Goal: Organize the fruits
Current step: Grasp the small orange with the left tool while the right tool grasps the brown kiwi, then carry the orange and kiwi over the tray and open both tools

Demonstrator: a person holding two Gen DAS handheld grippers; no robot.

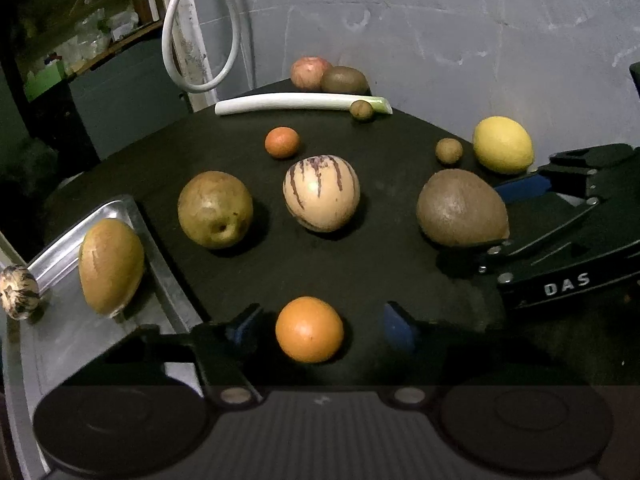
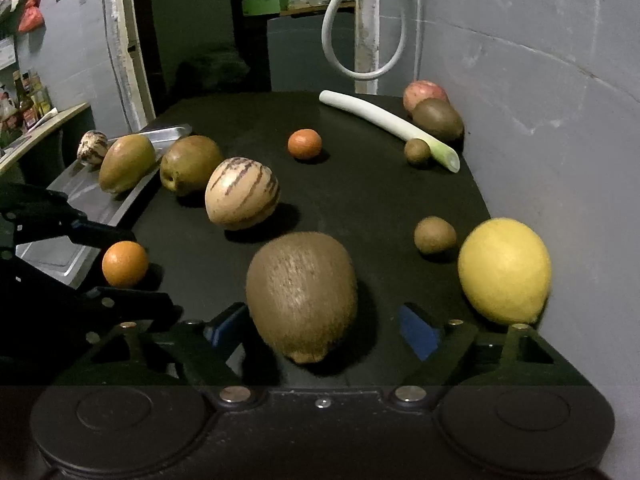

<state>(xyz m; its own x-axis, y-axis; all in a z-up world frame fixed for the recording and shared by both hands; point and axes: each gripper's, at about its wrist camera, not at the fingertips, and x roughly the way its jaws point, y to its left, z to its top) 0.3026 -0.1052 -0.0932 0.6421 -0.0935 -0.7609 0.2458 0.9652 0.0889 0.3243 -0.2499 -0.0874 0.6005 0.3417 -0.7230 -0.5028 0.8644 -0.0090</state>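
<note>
Your left gripper (image 1: 318, 326) stands partly open around the orange (image 1: 309, 329) near the table's (image 1: 400, 152) front edge, its blue pads apart from the peel. Your right gripper (image 2: 320, 330) is spread wider around the big fuzzy kiwi (image 2: 301, 294), its long axis running toward you; contact is unclear. Farther left, the steel tray (image 1: 80, 344) at the table's left edge holds a mango (image 1: 111, 266) lying tilted and a small striped fruit (image 1: 18, 292).

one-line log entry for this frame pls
left gripper: open around orange | right gripper: open around big kiwi | tray: two fruits | neither lifted
</note>
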